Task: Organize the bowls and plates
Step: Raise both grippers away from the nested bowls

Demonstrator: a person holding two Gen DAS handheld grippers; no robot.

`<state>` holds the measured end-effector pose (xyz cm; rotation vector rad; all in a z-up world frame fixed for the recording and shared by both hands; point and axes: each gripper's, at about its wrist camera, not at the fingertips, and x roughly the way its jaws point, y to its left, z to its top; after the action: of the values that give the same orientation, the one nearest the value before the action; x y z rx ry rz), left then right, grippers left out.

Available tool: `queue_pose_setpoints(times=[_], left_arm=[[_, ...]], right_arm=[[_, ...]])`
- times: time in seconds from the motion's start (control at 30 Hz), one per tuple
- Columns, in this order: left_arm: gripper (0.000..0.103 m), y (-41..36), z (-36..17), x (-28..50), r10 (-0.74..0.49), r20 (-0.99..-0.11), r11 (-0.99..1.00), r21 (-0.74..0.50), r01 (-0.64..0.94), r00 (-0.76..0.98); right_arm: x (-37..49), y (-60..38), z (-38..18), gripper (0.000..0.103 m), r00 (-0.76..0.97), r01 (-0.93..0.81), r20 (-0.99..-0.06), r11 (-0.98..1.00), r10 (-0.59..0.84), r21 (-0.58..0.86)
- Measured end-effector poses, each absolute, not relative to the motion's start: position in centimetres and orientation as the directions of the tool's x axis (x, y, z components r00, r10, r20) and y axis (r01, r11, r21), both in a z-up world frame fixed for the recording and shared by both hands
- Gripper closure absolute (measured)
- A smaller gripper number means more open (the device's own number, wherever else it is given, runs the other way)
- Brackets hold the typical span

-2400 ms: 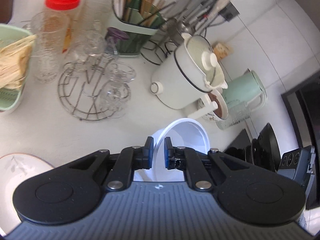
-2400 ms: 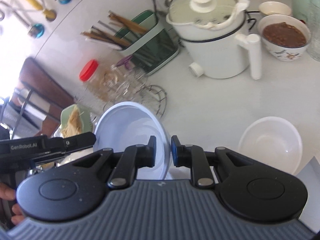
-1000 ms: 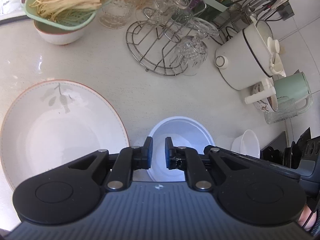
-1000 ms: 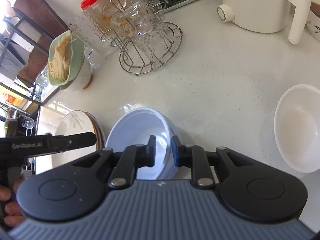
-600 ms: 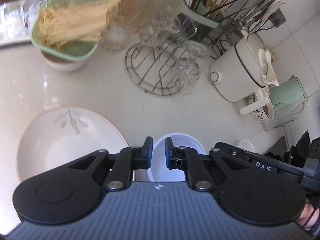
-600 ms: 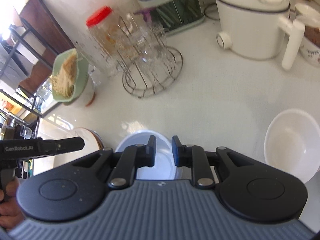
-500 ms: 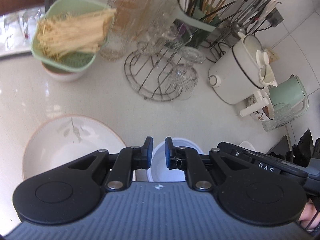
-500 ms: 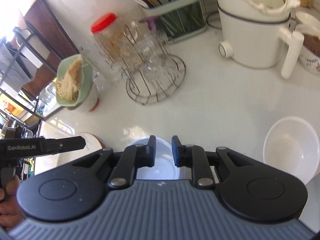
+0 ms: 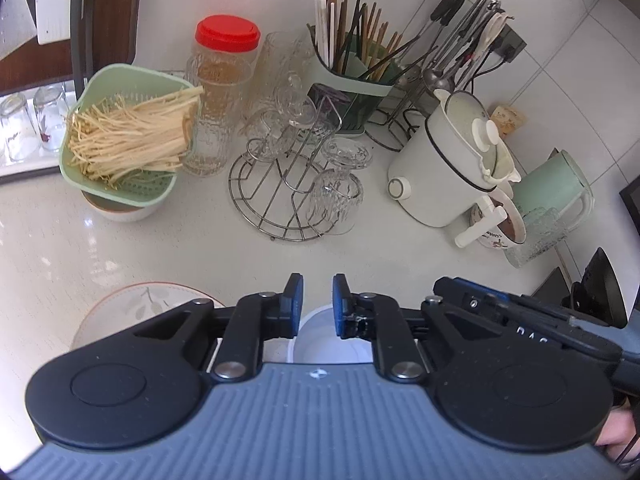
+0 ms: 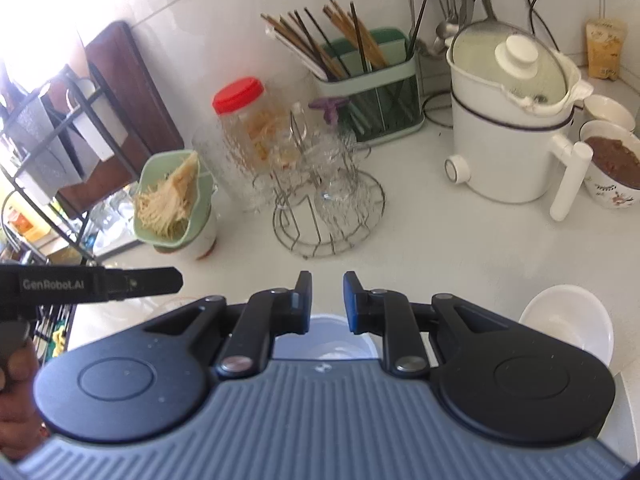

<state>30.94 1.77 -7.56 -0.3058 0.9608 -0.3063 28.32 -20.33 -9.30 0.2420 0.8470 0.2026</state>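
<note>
A cluttered white countertop (image 9: 120, 248) lies beneath both grippers: left fingers (image 9: 295, 300) opening, right's nearly together, both empty.

On the white table (image 9: 120, 248) a round wire rack (image 9: 280, 196) carries upturned glasses, with a red-lidded clear jar (image 9: 222, 92) just behind it and a green colander (image 9: 120, 140) of pale enoki mushrooms to its left. A green holder (image 9: 352, 80) full of chopsticks stands against the tiled wall beside hanging ladles and spoons. To the right sit a white electric pot (image 9: 444, 172) with a glass lid, a mint-green kettle (image 9: 556, 188) and a patterned cup (image 10: 612, 172) of brown food.
</note>
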Motion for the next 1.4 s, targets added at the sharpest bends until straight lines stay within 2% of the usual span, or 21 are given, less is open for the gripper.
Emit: queue_pose_setpoints(times=[0.4, 0.67, 0.8, 1.0, 1.4], left_arm=[[0.083, 5.2, -6.5, 28.8, -0.389, -0.736, 0.918, -0.356, 0.171, 0.555], [0.082, 5.5, -6.9, 28.1, -0.408, -0.735, 0.913, -0.345, 0.220, 0.542], [0.082, 4.2, -7.0, 27.9, -0.408, -0.729, 0.912, -0.345, 0.221, 0.549], [0.082, 1.2, -6.5, 28.8, -0.453, -0.704, 0.888, -0.410, 0.208, 0.547], [0.082, -5.7, -5.9, 30.7, -0.423, -0.723, 0.906, -0.351, 0.237, 0.547]], right_arm=[[25.8, -17.2, -7.4, 0.082, 0.709, -0.053, -0.673, 0.968, 0.209, 0.246], [24.4, -16.0, -7.0, 0.082, 0.707, -0.035, -0.687, 0.977, 0.171, 0.208], [23.9, -17.0, -7.2, 0.082, 0.700, -0.014, -0.698, 0.981, 0.149, 0.196], [23.9, -19.9, -7.4, 0.082, 0.702, 0.001, -0.700, 0.982, 0.132, 0.187], [25.0, -26.8, -8.1, 0.082, 0.712, 0.095, -0.697, 0.972, 0.084, 0.214]])
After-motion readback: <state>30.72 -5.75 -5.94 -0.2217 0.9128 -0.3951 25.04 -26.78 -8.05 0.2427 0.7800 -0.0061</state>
